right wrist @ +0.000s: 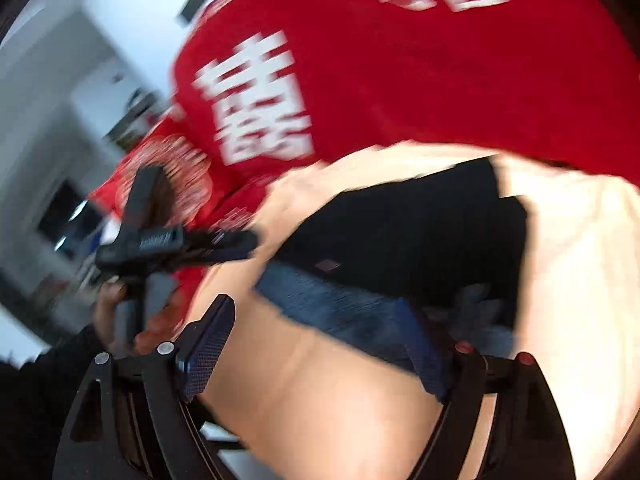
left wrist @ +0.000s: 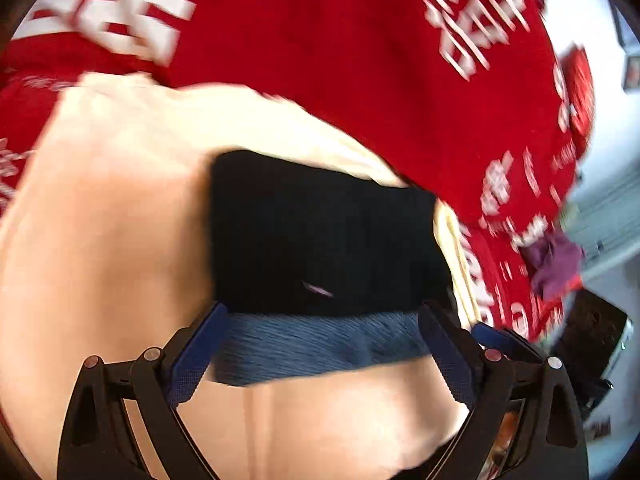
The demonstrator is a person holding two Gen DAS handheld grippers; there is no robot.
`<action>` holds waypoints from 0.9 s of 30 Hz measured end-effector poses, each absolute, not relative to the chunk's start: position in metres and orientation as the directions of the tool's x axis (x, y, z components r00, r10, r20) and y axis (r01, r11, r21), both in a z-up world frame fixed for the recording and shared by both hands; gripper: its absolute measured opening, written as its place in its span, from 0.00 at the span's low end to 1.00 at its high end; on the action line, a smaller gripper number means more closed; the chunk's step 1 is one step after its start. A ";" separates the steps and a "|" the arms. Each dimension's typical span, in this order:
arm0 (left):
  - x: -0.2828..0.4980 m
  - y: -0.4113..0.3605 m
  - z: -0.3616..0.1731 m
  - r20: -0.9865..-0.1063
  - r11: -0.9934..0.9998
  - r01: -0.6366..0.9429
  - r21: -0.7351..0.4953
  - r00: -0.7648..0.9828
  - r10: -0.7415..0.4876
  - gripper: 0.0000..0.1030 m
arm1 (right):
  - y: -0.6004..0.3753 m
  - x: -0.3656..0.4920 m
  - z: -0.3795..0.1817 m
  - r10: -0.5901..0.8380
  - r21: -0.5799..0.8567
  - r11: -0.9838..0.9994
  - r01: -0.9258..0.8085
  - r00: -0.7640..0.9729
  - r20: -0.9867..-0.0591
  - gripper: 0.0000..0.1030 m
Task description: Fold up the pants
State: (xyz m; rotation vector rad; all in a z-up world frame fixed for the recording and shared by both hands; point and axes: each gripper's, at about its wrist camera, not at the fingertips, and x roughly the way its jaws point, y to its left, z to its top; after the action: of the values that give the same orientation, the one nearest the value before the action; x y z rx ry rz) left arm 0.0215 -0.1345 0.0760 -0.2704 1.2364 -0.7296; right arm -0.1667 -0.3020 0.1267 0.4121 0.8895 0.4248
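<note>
The pants (left wrist: 320,236) lie folded into a dark, compact block on a cream cloth (left wrist: 120,240), which itself lies over a red cloth with white characters (left wrist: 360,60). The near edge of the pants shows a blue denim band (left wrist: 320,344), and this band faces both cameras. The left gripper (left wrist: 320,360) stands with its fingers (left wrist: 192,356) wide apart, one at each end of the denim band, and the pads do not seem to press on it. The right gripper (right wrist: 316,352) is also wide; its right finger (right wrist: 424,344) is at the denim edge, while its left finger (right wrist: 208,348) is over the bare cream cloth. Both pictures are blurred. In the right wrist view, the left gripper appears at the left side, held by a hand (right wrist: 116,312), near the edge of the red cloth.
</note>
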 end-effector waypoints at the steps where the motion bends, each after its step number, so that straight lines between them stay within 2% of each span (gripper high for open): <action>1: 0.019 -0.146 0.070 -0.774 0.750 0.386 -0.538 0.126 -0.620 0.94 | -0.301 -0.162 0.115 0.480 0.479 0.864 -0.156 0.542 -0.690 0.82; 2: 0.014 -0.158 0.060 -0.811 0.768 0.425 -0.480 0.120 -0.573 0.96 | -0.307 -0.156 0.096 0.402 0.420 0.904 -0.087 0.511 -0.760 0.82; 3: 0.013 -0.164 0.050 -0.833 0.775 0.443 -0.451 0.103 -0.544 0.96 | -0.313 -0.153 0.084 0.390 0.421 0.906 -0.049 0.484 -0.783 0.82; 6: 0.002 -0.189 0.025 -0.907 0.805 0.506 -0.310 0.098 -0.410 0.96 | -0.338 -0.157 0.061 0.504 0.585 0.811 0.033 0.469 -0.725 0.81; 8: -0.011 -0.202 0.032 -0.930 0.794 0.575 -0.200 0.145 -0.339 0.96 | -0.337 -0.158 0.075 0.471 0.543 0.839 0.028 0.464 -0.750 0.82; 9: -0.015 -0.204 0.039 -0.932 0.791 0.583 -0.185 0.151 -0.329 0.96 | -0.338 -0.156 0.087 0.452 0.521 0.854 0.007 0.486 -0.748 0.82; 14: 0.008 -0.200 0.083 -0.865 0.795 0.525 -0.305 0.198 -0.462 0.96 | -0.362 -0.124 0.136 0.404 0.480 0.876 -0.048 0.617 -0.675 0.83; 18: 0.031 -0.200 0.067 -0.884 0.837 0.465 -0.288 0.206 -0.419 0.96 | -0.364 -0.058 0.132 0.455 0.529 0.847 -0.048 0.580 -0.676 0.84; 20: 0.039 -0.194 0.041 -0.916 0.858 0.436 -0.272 0.157 -0.370 0.96 | -0.368 -0.029 0.114 0.423 0.510 0.860 0.008 0.547 -0.722 0.84; 23: 0.032 -0.198 0.034 -0.923 0.859 0.466 -0.213 0.193 -0.334 0.98 | -0.370 -0.002 0.069 0.254 0.336 0.928 0.164 0.381 -0.889 0.84; 27: 0.022 -0.203 0.043 -0.932 0.863 0.481 -0.152 0.221 -0.288 0.98 | -0.363 -0.019 0.084 0.239 0.330 0.935 0.134 0.449 -0.861 0.84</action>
State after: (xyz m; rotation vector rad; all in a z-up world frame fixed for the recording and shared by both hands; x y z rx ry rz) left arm 0.0221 -0.2035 0.0430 0.1825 1.2395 -0.5353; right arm -0.0187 -0.3631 0.0842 0.3773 1.1108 0.0674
